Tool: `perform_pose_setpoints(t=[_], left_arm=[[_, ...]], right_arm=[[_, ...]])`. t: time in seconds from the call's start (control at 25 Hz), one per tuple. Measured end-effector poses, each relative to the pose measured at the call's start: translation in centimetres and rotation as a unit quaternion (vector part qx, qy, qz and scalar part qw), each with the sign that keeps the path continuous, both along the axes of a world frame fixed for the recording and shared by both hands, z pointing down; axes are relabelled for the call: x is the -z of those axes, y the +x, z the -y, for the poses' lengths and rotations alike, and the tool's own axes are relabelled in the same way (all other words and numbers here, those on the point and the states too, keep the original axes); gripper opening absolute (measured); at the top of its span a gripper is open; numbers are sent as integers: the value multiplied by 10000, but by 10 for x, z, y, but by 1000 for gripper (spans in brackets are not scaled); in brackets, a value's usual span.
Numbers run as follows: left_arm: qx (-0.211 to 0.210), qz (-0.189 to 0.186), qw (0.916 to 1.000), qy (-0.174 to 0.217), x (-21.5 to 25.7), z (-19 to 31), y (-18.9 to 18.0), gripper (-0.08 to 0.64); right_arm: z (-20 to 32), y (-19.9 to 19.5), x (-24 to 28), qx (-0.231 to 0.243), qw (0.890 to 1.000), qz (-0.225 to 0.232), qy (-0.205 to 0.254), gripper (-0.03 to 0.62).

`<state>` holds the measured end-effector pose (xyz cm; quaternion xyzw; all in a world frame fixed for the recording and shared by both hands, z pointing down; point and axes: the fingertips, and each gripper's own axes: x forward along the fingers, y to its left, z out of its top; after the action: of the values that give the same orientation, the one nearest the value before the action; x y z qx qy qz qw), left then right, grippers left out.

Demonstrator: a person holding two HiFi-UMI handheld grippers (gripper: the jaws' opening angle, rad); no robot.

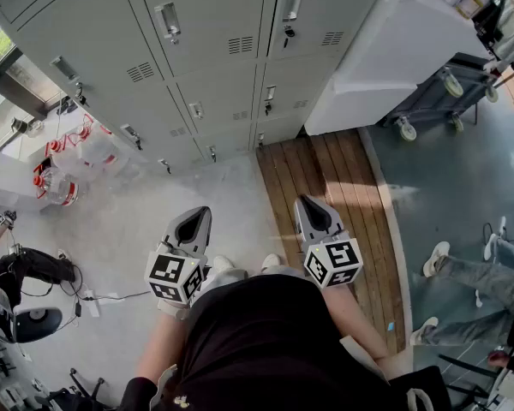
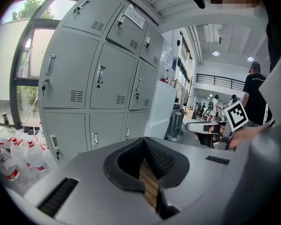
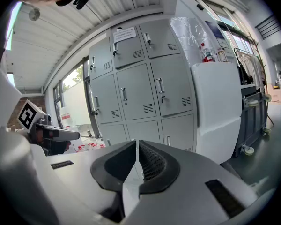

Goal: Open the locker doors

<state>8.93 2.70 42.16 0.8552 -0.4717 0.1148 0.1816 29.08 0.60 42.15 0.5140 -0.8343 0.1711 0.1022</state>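
A bank of grey metal lockers [image 1: 206, 75] [image 2: 98, 83] [image 3: 140, 88] stands ahead, all doors closed, each with a chrome handle [image 1: 168, 22] and a small vent. My left gripper [image 1: 194, 223] [image 2: 143, 146] is held at waist height, well short of the lockers, jaws shut with nothing between them. My right gripper [image 1: 313, 212] [image 3: 136, 149] is level with it to the right, also shut and empty. Both point toward the lockers and slightly down.
A tall white cabinet [image 1: 394, 50] [image 3: 215, 111] stands right of the lockers, with a wheeled cart [image 1: 445, 92] beyond it. Plastic water bottles [image 1: 68, 157] [image 2: 18, 161] sit on the floor at the left. A wooden platform [image 1: 334, 195] lies underfoot. Another person's legs [image 1: 471, 272] are at right.
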Motion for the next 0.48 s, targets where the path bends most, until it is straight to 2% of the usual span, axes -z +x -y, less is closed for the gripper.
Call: perform_pose_setpoints(t=[0.32, 0.48], left_arm=[[162, 192, 9997, -27, -2, 2, 41, 17], [428, 382, 9983, -59, -9, 3, 49, 17]], right_arm=[[5, 47, -2, 6, 10000, 52, -29, 46], [9, 70, -9, 8, 9998, 176, -89, 46]])
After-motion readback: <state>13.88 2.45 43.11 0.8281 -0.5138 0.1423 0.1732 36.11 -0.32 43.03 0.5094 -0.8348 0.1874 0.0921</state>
